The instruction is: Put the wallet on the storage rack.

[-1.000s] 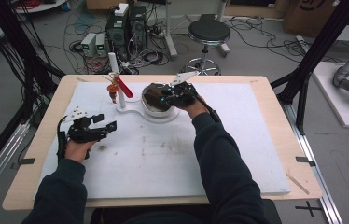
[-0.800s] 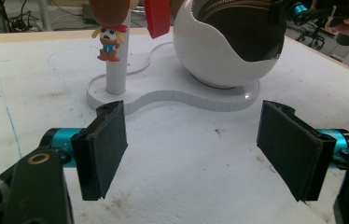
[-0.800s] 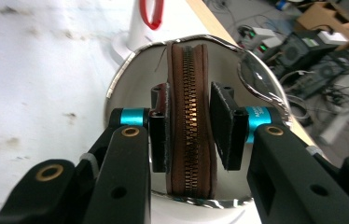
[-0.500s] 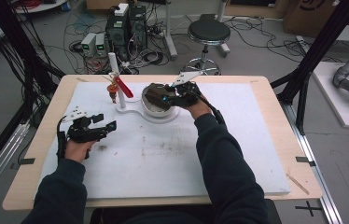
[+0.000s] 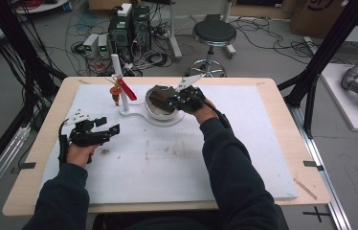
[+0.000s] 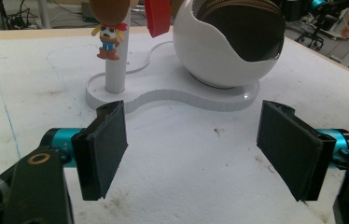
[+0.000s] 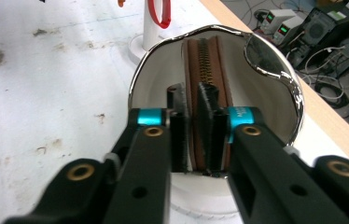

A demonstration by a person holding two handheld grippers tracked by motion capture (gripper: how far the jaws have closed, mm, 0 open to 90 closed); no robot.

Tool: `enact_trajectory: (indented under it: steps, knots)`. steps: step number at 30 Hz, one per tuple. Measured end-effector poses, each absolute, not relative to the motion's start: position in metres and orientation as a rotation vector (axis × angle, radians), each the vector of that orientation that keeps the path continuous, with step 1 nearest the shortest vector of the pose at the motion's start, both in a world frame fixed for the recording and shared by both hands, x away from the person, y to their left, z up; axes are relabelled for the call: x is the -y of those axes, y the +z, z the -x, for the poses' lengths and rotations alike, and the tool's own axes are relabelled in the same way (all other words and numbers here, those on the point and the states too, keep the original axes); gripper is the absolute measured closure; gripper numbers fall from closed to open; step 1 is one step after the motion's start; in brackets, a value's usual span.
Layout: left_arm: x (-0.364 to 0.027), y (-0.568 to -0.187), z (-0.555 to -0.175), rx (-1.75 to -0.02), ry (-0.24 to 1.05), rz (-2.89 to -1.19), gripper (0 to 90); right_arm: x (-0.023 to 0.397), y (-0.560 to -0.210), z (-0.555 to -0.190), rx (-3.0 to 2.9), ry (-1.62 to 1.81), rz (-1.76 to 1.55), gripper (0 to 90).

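Here the right gripper clamps a brown zippered pouch; left gripper jaws gape wide, empty.

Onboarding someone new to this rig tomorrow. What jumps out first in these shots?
The right hand-held gripper, jaws shut on a brown zippered wallet standing on edge inside the white bowl at the table's far middle. Beside it, a white post on the same base carries a red strap and a small cowboy figure. The left hand-held gripper hovers open at the near left.
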State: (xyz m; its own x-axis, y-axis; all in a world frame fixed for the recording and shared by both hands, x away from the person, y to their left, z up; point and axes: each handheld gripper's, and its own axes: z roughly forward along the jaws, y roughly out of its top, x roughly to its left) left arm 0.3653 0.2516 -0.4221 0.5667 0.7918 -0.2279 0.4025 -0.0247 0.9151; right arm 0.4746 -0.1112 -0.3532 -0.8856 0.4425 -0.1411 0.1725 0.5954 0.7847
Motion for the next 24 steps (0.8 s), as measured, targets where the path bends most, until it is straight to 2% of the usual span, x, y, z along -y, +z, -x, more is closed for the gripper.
enact_trajectory:
  steps: [5, 8, 10, 16, 20, 24]
  knots:
    - [-0.254, -0.420, -0.364, -1.017, 0.424, -1.618, 24.2, 0.127, -0.344, -0.467, -2.416, 1.269, -0.561, 59.1]
    - [-0.256, -0.418, -0.363, -1.012, 0.433, -1.567, 23.9, 0.146, -0.341, -0.457, -2.367, 1.315, -0.680, 41.9]
    - [-0.257, -0.417, -0.363, -1.013, 0.439, -1.537, 21.9, 0.162, -0.341, -0.449, -2.321, 1.346, -0.710, 41.8]
    - [-0.258, -0.415, -0.363, -1.000, 0.455, -1.520, 19.8, 0.211, -0.351, -0.417, -2.272, 1.289, -0.809, 31.0]
    - [-0.256, -0.414, -0.363, -0.980, 0.495, -1.542, 19.8, 0.241, -0.366, -0.399, -2.262, 1.249, -0.880, 27.5]
    - [-0.255, -0.414, -0.364, -0.984, 0.468, -1.538, 19.8, 0.268, -0.381, -0.383, -2.222, 1.241, -0.960, 26.2]
